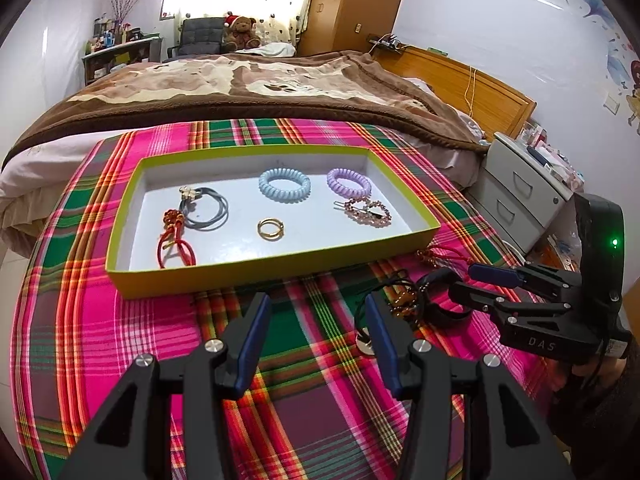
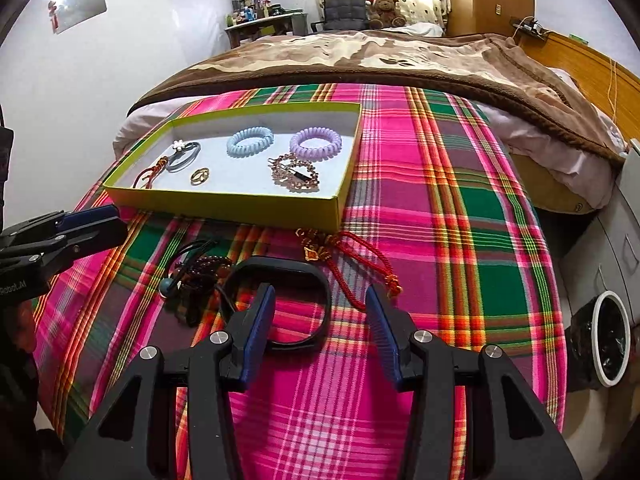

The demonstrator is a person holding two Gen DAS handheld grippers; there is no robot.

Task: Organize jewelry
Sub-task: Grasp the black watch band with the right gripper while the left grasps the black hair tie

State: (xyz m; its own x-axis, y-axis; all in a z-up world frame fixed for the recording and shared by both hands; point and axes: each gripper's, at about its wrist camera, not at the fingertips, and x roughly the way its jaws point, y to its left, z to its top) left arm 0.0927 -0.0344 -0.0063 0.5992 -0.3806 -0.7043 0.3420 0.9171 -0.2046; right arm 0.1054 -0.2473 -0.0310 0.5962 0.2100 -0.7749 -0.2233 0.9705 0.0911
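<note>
A shallow yellow-green box (image 1: 256,276) (image 2: 224,202) on the plaid cloth holds a blue coil tie (image 1: 284,184), a purple coil tie (image 1: 349,182), a gold ring (image 1: 271,229), a beaded clip (image 1: 366,209), a grey hair tie (image 1: 208,208) and a red cord (image 1: 176,246). Loose on the cloth in front lie a black band (image 2: 296,304), a dark bead bracelet (image 2: 200,276) and a red knotted cord (image 2: 352,264). My left gripper (image 1: 316,320) is open and empty. My right gripper (image 2: 320,312) is open, with the black band between and just ahead of its fingers.
The plaid cloth (image 2: 440,200) covers the bed's end; a brown blanket (image 1: 260,84) lies beyond. A grey drawer unit (image 1: 520,192) and a white bin (image 2: 608,340) stand to the right. A wooden headboard (image 1: 472,84) is at the back right.
</note>
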